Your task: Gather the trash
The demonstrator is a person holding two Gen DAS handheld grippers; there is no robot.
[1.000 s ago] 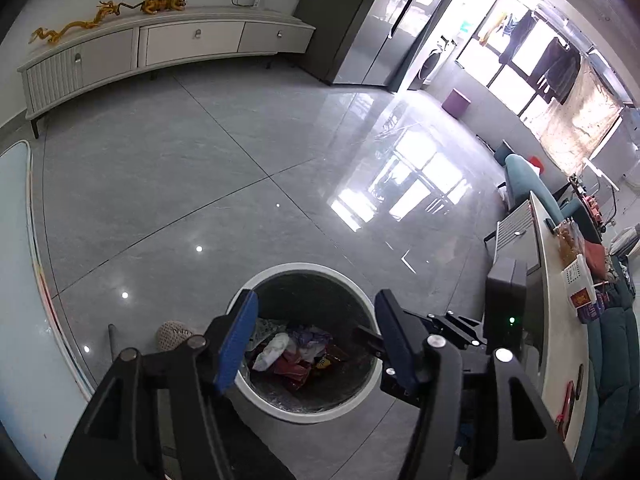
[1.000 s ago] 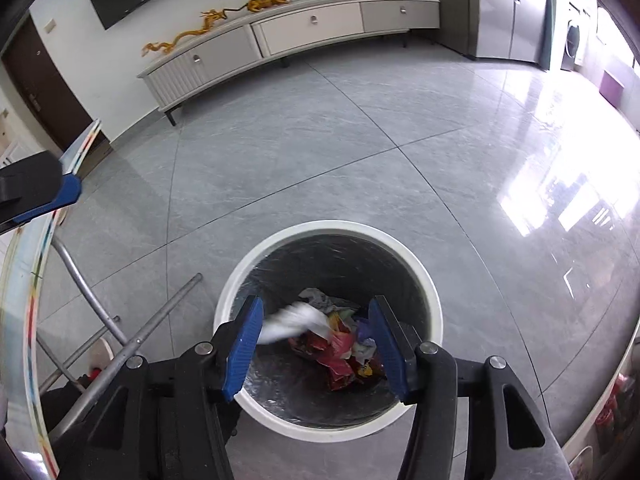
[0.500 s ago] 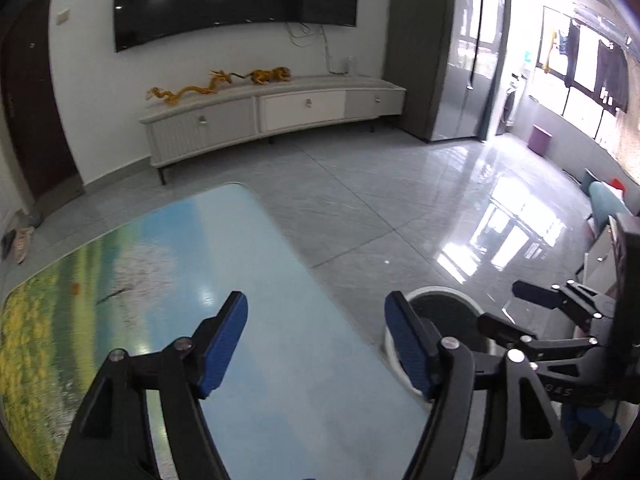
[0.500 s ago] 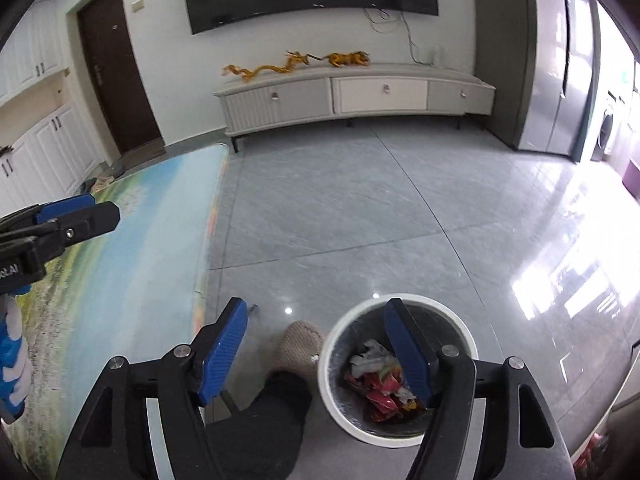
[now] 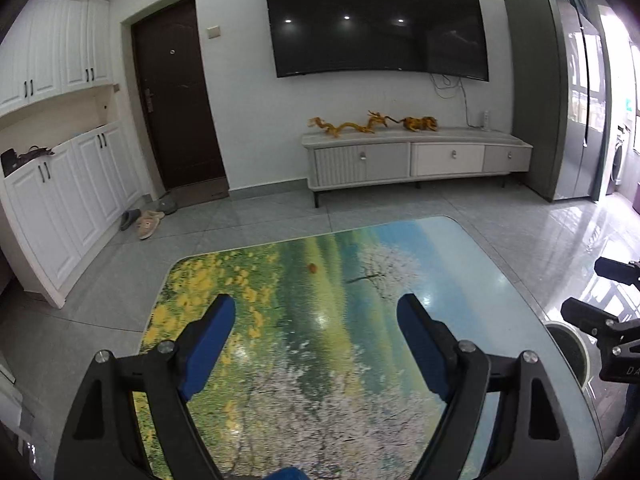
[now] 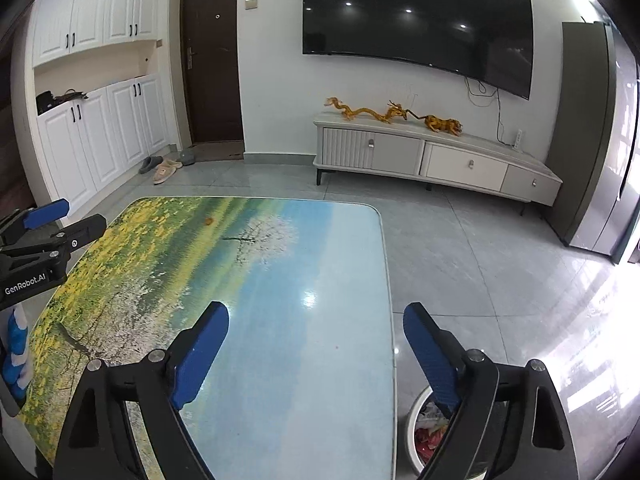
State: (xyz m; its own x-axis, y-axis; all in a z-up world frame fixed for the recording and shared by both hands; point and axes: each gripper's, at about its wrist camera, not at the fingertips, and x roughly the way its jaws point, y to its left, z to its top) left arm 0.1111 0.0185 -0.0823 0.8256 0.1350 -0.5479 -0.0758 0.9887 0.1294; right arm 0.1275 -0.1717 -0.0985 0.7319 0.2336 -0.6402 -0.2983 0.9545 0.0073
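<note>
My left gripper [image 5: 316,316] is open and empty above the table [image 5: 460,280], whose top carries a printed landscape. My right gripper [image 6: 316,324] is open and empty over the table's right part [image 6: 340,240]. The round white trash bin [image 6: 420,428] stands on the floor by the table's right edge, low right in the right wrist view, with crumpled wrappers [image 6: 430,428] inside. In the left wrist view only its rim [image 5: 570,346] shows. A small orange spot [image 5: 312,267] lies on the tabletop; it also shows in the right wrist view [image 6: 208,221].
A TV cabinet [image 5: 416,158] with golden dragon figures stands at the far wall under a large TV [image 5: 376,24]. White cupboards [image 5: 60,184] and shoes [image 5: 144,220] are at left. A grey fridge [image 5: 564,96] is at right. Glossy tiled floor surrounds the table.
Both grippers rose from over the bin and swung left and up to face the table and far wall. The right gripper had dropped a white scrap into the bin.
</note>
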